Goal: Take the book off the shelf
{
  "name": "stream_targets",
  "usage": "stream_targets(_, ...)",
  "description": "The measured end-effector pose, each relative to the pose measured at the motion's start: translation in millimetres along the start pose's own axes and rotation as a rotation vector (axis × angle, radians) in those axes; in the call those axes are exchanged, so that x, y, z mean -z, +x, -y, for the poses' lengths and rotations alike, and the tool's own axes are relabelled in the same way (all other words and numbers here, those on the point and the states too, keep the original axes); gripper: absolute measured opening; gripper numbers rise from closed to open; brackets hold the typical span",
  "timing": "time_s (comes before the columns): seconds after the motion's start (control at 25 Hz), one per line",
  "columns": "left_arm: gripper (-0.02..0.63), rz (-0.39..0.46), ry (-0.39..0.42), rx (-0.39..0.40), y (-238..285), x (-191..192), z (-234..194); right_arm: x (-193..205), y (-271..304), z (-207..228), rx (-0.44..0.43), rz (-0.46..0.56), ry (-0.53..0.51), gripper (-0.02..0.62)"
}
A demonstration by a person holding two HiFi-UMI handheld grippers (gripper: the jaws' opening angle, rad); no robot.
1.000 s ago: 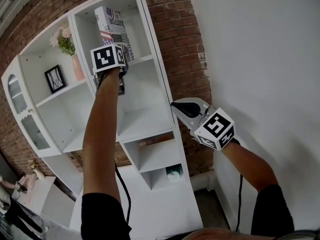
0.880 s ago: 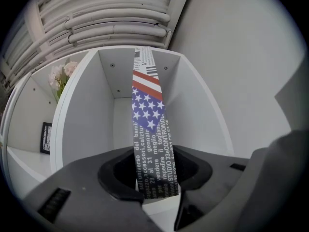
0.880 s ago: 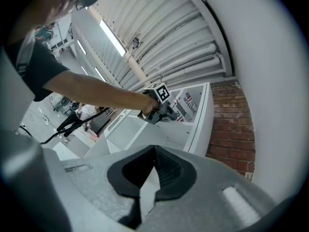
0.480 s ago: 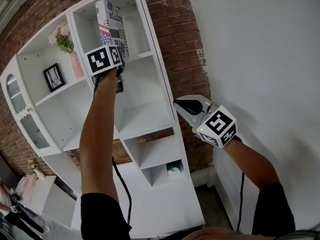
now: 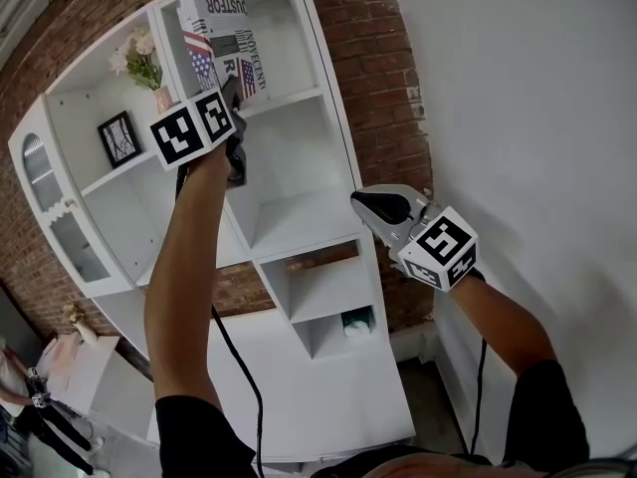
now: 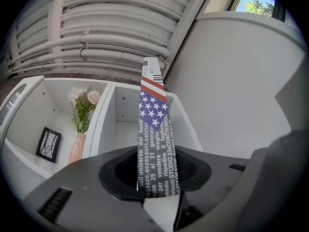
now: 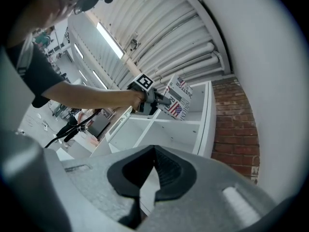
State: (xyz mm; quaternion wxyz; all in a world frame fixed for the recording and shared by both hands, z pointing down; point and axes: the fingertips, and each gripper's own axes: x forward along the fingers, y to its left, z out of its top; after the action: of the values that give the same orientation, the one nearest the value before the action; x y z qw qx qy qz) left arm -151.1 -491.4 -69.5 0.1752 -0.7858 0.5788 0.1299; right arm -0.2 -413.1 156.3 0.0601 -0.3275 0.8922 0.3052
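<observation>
Book: the book (image 5: 221, 28) stands tilted at the front edge of the top right compartment of the shelf (image 5: 299, 217), its flag-printed spine facing outward.
Left gripper: the left gripper (image 5: 234, 93) is raised to that compartment and pinches the lower end of the book; in the left gripper view its jaws press on both sides of the spine (image 6: 154, 124).
Right gripper: the right gripper (image 5: 363, 202) is held low beside the shelf's right edge, in front of the brick wall (image 5: 368, 78); its jaws are pressed together with nothing between them.
Left compartments: a vase of flowers (image 5: 149, 68) stands in the top left compartment, and a framed picture (image 5: 119, 139) leans against the back just beside it.
</observation>
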Motion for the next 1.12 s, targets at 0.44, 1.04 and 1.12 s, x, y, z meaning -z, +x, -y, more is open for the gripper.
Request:
stream_targets(0.44, 0.156, 0.103, -0.016, 0.118, -99.6, 11.8, 23.4, -4.7, -21.9, -25.3, 0.027, 0.117, 0.052, 0.002)
stream_targets(1.04, 0.156, 0.046, -0.192, 0.275, -162.7, 80.6, 57.7, -49.7, 2.1, -22.4, 0.044, 0.087, 0.070, 0.002)
stream_targets(1.12, 0.156, 0.043, -0.207, 0.274, -165.6, 83.5, 61.1, -56.0, 4.6, -25.3, 0.033, 0.077, 0.068, 0.002)
